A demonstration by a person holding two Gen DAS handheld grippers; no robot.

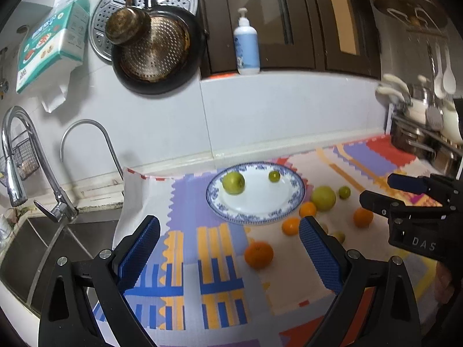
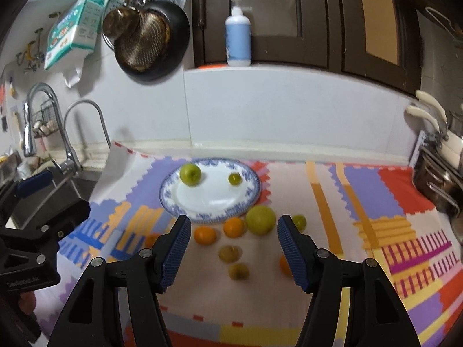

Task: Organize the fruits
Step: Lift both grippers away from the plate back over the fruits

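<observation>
- The left hand-held gripper (image 1: pixel 228 248) hangs above the patterned mat (image 1: pixel 185 260) on the desk, its blue-padded jaws spread wide and holding nothing.
- The right hand-held gripper (image 2: pixel 233 248) is likewise released, jaws apart, hovering over the loose fruit with nothing between the pads.
- A blue-rimmed plate (image 2: pixel 173 202) lies on the mat toward the wall; in the right wrist view it sits at 12 o'clock from the right gripper's fingertips.
- On the plate rest two green fruits: a larger green apple (image 2: pixel 190 174) near the 10 o'clock edge of the plate and a small green fruit (image 2: pixel 235 179) toward its 1 o'clock side, well apart from each other.
- Off the plate, at its 5 o'clock rim, a big green apple (image 2: pixel 260 219) lies on the mat, touching or just beside an orange (image 2: pixel 233 227) at its 9 o'clock.
- A second orange (image 2: pixel 205 235) lies just beside the first, farther toward 9 o'clock.
- A small green one (image 2: pixel 299 221) sits at 3 o'clock of the big apple, partly behind the right finger.
- Two yellowish small fruits (image 2: pixel 230 253) (image 2: pixel 238 271) lie between the right gripper's jaws, one nearer the camera than the other.
- Another orange (image 2: pixel 285 264) shows partly behind the right finger pad.
- In the left wrist view a further orange (image 1: pixel 259 254) lies alone between the left gripper's fingers.
- A sink (image 1: pixel 29 248) with faucet lies at 9 o'clock of the mat.
</observation>
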